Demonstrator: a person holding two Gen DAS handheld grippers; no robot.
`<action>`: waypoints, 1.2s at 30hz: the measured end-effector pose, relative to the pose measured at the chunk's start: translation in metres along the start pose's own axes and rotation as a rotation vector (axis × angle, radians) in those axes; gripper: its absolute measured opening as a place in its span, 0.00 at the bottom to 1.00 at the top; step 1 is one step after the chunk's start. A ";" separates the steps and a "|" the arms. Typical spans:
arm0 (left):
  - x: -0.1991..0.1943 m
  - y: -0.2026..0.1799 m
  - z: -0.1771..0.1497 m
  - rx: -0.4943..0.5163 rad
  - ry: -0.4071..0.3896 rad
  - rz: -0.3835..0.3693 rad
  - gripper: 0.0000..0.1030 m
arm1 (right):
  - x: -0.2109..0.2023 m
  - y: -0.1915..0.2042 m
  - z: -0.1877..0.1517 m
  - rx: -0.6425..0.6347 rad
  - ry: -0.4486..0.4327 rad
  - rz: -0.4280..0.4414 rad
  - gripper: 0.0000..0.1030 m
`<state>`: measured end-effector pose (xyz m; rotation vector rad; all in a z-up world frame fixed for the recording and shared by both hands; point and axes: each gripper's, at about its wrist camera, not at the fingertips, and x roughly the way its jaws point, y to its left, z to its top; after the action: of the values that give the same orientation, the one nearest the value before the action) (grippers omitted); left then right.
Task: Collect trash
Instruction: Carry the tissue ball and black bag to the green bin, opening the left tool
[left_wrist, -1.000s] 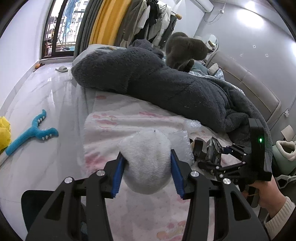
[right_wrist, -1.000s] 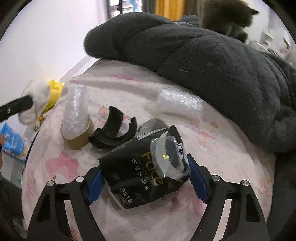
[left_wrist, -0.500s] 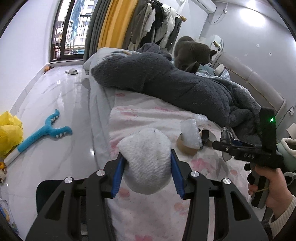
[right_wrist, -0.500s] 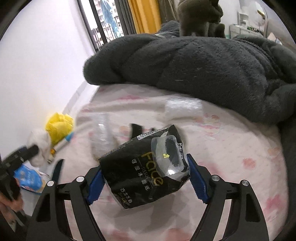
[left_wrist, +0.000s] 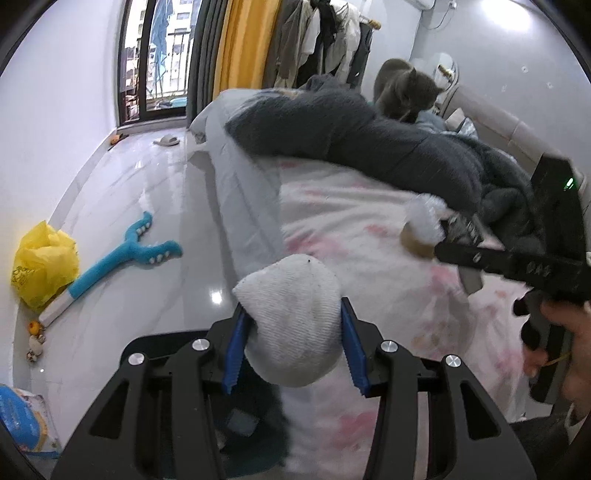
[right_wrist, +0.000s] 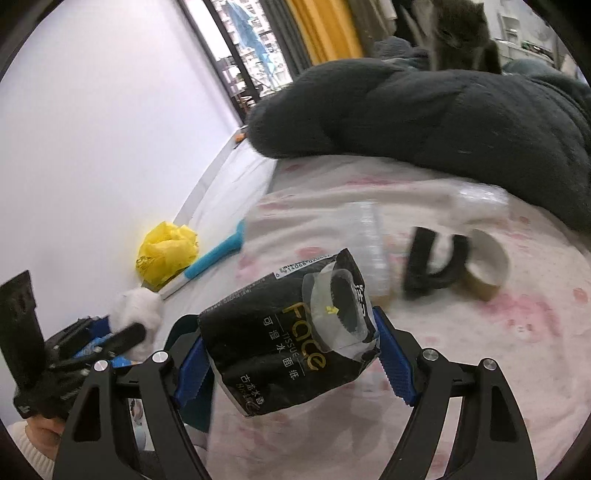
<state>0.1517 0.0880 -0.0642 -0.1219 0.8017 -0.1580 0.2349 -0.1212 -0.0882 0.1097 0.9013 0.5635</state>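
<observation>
Keep L gripper pinching sock, R gripper clamping tissue pack; carry level to bin w/o squeezing looser.

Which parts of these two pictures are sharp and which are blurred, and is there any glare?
Left wrist view: the tongs and the white sock they hold are sharp; the bedsheet is smeared; bright glare spots lie on the glossy floor. Right wrist view: the black tissue pack is sharp; the tape roll and black curved piece behind are motion-blurred. Both views bend at the edges.

floor: open | bed edge: clear | blanket: blocks far side
</observation>
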 end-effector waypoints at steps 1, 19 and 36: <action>0.001 0.005 -0.004 -0.002 0.011 0.006 0.49 | 0.003 0.007 0.000 -0.010 0.002 0.006 0.78; 0.029 0.089 -0.055 -0.112 0.213 0.053 0.49 | 0.048 0.108 -0.003 -0.180 0.049 0.120 0.78; 0.046 0.130 -0.094 -0.170 0.400 0.057 0.56 | 0.086 0.151 -0.019 -0.246 0.145 0.164 0.78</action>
<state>0.1273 0.2023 -0.1835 -0.2317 1.2167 -0.0594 0.1995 0.0486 -0.1127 -0.0816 0.9614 0.8389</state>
